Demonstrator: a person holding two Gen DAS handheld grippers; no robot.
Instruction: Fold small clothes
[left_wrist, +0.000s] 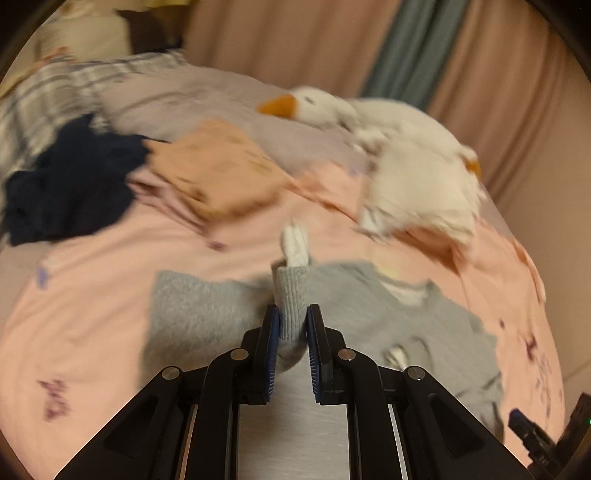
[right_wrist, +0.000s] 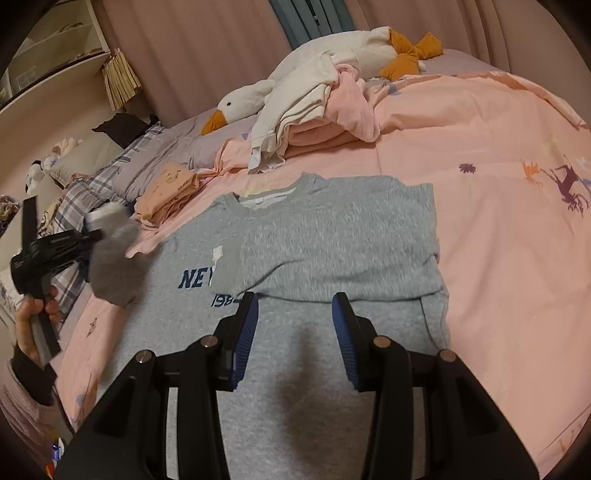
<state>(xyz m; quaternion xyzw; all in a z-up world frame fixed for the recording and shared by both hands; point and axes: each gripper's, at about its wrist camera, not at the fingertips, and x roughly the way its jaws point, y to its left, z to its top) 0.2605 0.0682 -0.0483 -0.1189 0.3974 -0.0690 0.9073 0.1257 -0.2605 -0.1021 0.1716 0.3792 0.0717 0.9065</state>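
Observation:
A grey sweatshirt (right_wrist: 332, 236) with navy lettering lies face up on the pink bed sheet (right_wrist: 498, 221), its right sleeve folded across the chest. My left gripper (left_wrist: 291, 314) is shut on the cuff of the other grey sleeve (left_wrist: 293, 295), and a white inner cuff (left_wrist: 295, 243) sticks out beyond it. The right wrist view shows that gripper (right_wrist: 92, 236) lifted at the left edge with the sleeve (right_wrist: 110, 266) hanging from it, blurred. Over the shirt's lower half my right gripper (right_wrist: 295, 302) stands open, nothing between its fingers.
A white goose plush (right_wrist: 332, 51) lies at the back of the bed, with a heap of white and pink clothes (right_wrist: 314, 110) in front of it. Folded peach clothes (right_wrist: 170, 188) and a navy garment (left_wrist: 74, 181) sit at the left, near a plaid pillow (right_wrist: 92, 184).

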